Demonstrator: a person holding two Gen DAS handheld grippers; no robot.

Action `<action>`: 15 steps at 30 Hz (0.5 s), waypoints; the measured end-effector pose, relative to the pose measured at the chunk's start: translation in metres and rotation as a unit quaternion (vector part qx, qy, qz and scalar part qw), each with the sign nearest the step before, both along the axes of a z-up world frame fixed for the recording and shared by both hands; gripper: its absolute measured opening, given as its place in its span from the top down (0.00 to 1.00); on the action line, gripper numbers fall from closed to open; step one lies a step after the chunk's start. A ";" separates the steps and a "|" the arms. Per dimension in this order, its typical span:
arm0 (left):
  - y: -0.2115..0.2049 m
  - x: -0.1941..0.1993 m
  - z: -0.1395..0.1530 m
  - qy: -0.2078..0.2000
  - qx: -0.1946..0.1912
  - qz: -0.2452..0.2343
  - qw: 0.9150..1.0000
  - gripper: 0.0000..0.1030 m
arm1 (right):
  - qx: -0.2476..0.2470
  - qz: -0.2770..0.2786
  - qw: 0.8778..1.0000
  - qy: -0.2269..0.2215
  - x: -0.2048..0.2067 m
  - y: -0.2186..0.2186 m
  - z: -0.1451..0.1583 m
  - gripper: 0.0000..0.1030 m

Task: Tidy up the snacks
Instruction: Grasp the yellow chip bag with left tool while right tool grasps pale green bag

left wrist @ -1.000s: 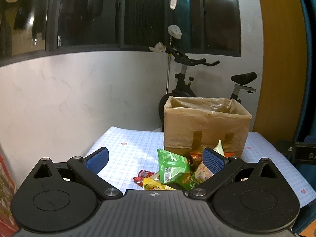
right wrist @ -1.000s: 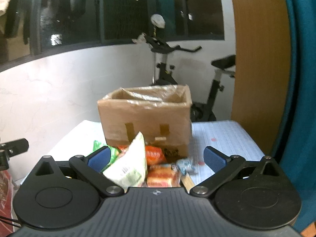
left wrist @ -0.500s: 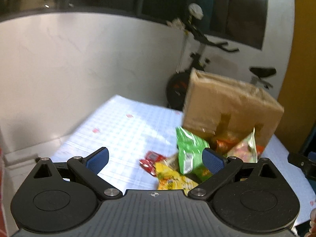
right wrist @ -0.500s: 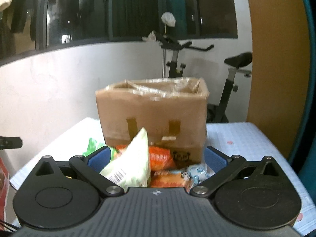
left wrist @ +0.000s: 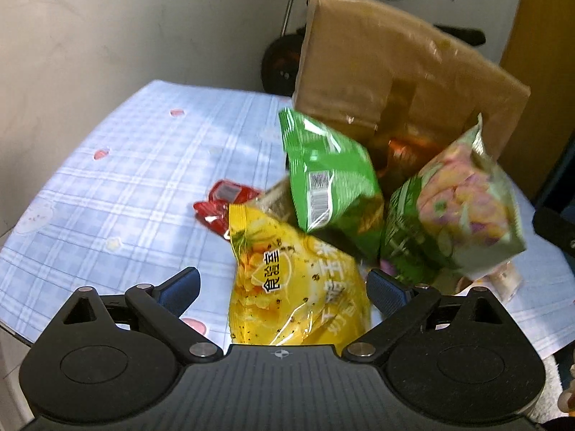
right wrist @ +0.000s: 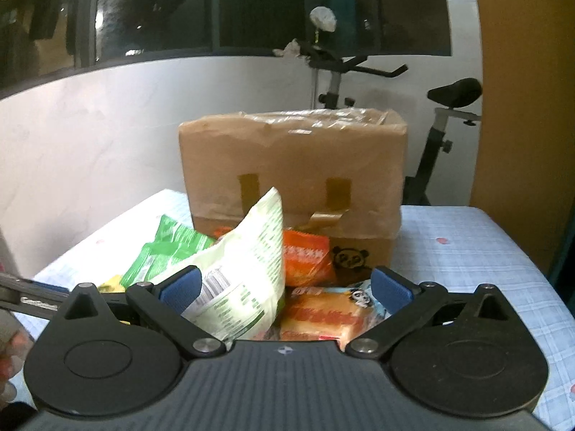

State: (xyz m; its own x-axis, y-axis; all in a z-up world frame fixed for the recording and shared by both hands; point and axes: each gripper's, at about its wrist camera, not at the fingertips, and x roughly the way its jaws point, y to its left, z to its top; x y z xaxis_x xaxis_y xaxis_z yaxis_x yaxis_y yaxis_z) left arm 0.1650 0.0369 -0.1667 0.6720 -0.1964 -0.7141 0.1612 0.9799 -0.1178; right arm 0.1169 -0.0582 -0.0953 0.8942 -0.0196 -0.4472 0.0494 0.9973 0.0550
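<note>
Cardboard box (right wrist: 293, 176) stands toward the back of the desk (left wrist: 118, 165), which wears a blue checked cloth. Box top open, lined with clear plastic; two strips of brown tape on its front face. Everything below is placed relative to this box.

Snack pile heaped directly in front of the box, touching or nearly touching its front face. Seen from the left tongs (left wrist: 282, 283): yellow chip bag (left wrist: 294, 287) lies nearest, farthest out from the box, reaching in between the two blue fingertips. Behind it a green bag (left wrist: 329, 172) stands tilted, barcode side facing out. To its right a pale green bag with pink and yellow print (left wrist: 456, 212), also upright and leaning. A red packet (left wrist: 222, 204) lies flat on the cloth at the left edge of the pile. Something orange (left wrist: 406, 151) sits tight against the box front, partly hidden.

Left tongs: spread wide, nothing clamped; whether either pad touches the yellow bag, cannot tell.

Right tongs (right wrist: 284, 289): also wide apart, gripping nothing. Between the fingertips from this side, a white-backed bag (right wrist: 244, 269) standing up, an orange pack (right wrist: 305, 260) behind it against the box, and a wrapped orange cake pack (right wrist: 323, 318) lying low in front.

Exercise bike (right wrist: 442, 133) behind the box, by the wall.
</note>
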 end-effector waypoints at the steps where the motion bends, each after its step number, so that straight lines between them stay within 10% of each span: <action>1: 0.000 0.002 -0.003 0.006 0.000 -0.001 1.000 0.03 | 0.002 -0.001 1.000 -0.002 0.001 -0.001 -0.001 0.02; 10: 0.000 0.015 -0.022 0.036 -0.019 -0.008 0.999 0.05 | 0.012 0.045 0.999 -0.001 0.006 0.005 -0.004 0.02; 15: -0.003 0.008 -0.018 0.015 -0.021 -0.019 0.999 0.31 | 0.014 0.073 0.997 0.010 0.019 0.013 -0.004 0.01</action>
